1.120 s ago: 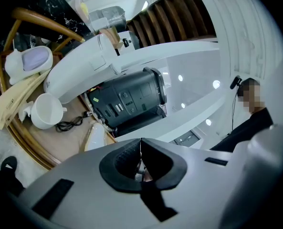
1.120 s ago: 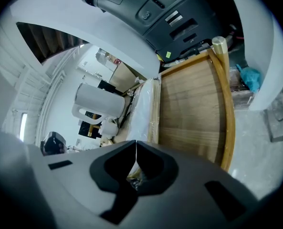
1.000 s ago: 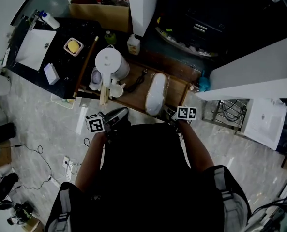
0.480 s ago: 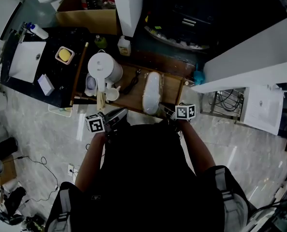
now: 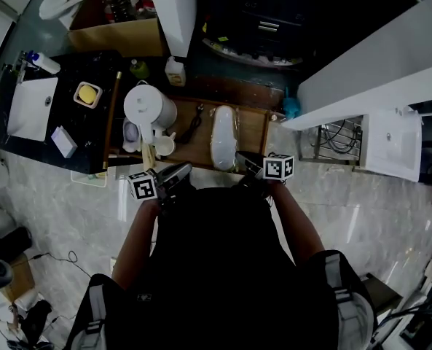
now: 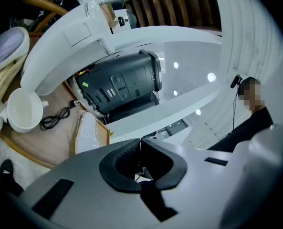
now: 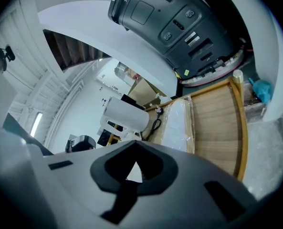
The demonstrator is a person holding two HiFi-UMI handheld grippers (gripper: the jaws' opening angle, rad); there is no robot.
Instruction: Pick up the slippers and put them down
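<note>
The slippers (image 5: 222, 135) are a white pair wrapped in clear plastic, lying lengthwise on a wooden tray (image 5: 256, 127). In the left gripper view the slippers (image 6: 88, 135) show beyond the jaws, and in the right gripper view the slippers (image 7: 176, 124) lie just past the jaws. My left gripper (image 5: 183, 168) is held at the tray's near edge, left of the packet, shut with nothing in it. My right gripper (image 5: 242, 160) hovers by the packet's near right end, shut and empty. Both the left gripper (image 6: 140, 143) and the right gripper (image 7: 134, 146) show their pads meeting.
A white kettle (image 5: 149, 108), a white cup (image 5: 165, 146) and a coiled black cable (image 5: 194, 125) share the tray's left part. A dark machine (image 6: 122, 82) sits behind it. A black counter with a sink (image 5: 32, 108) lies to the left, white cabinets (image 5: 390, 71) to the right.
The head view has drifted, so the tray sits higher and further left in the picture. My right gripper has lifted a little by the packet. The slippers stay on the tray.
</note>
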